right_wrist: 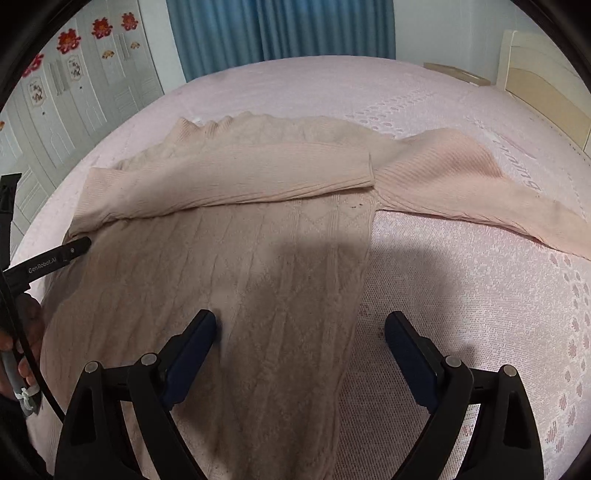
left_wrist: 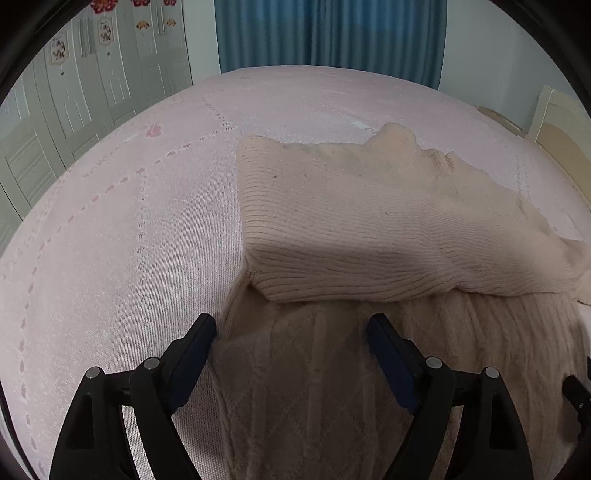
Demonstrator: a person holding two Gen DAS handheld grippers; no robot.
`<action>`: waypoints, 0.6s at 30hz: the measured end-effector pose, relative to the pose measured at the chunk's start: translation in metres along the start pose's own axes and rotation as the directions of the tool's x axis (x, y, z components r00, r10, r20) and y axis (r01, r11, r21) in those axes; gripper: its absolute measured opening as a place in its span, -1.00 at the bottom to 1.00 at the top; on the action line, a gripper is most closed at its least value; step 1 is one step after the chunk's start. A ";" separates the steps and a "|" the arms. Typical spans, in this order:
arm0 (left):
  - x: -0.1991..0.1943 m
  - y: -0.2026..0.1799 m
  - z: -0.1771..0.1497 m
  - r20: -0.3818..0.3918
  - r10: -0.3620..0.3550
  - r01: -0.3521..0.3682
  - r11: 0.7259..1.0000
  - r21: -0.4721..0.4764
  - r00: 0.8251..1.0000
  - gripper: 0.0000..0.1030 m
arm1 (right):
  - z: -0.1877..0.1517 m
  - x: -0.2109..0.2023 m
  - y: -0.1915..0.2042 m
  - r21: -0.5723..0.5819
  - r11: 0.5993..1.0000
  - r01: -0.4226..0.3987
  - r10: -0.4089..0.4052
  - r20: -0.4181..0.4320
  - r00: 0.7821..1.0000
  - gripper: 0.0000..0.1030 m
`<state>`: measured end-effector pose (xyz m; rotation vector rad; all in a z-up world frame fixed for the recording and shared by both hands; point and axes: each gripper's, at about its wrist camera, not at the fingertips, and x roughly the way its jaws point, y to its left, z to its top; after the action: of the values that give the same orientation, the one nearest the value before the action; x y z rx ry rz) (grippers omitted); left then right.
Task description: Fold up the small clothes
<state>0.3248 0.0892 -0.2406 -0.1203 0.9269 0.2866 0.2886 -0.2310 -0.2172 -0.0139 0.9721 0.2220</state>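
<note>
Below both open grippers, left gripper (left_wrist: 291,330), right gripper (right_wrist: 301,326): sweater (right_wrist: 229,258)

Sweater (right_wrist: 229,280): flat on the bed (right_wrist: 461,295).
Left sleeve (right_wrist: 229,177): folded across the chest.
Right sleeve (right_wrist: 461,181): stretched rightward onto the bed.
Curtain (right_wrist: 280,29): behind the bed.

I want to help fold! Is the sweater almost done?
Not yet. One sleeve is folded across the sweater. The other sleeve lies spread on the bed. Both the left gripper and right gripper have open jaws, holding nothing.
</note>
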 end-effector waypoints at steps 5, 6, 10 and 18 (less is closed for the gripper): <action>-0.002 -0.004 0.001 0.007 0.016 -0.016 1.000 0.008 1.000 0.63 | -0.002 -0.003 0.000 0.004 1.000 0.021 -0.021 0.014 1.000 0.79; -0.003 -0.003 0.001 0.010 0.015 -0.015 1.000 0.007 1.000 0.63 | -0.002 -0.004 -0.001 0.007 1.000 0.019 -0.019 0.018 1.000 0.79; -0.002 -0.005 0.002 0.011 0.024 -0.024 1.000 0.006 1.000 0.63 | -0.002 -0.004 -0.001 0.019 0.999 0.037 -0.038 0.032 0.999 0.74; -0.024 -0.004 0.002 0.134 -0.041 0.045 0.999 -0.027 0.990 0.63 | 0.000 -0.004 -0.002 0.027 0.999 0.041 -0.042 0.036 0.998 0.74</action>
<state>0.3140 0.0814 -0.2198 -0.1471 0.7868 0.2656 0.2870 -0.2337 -0.2136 -0.0056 0.9375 0.1708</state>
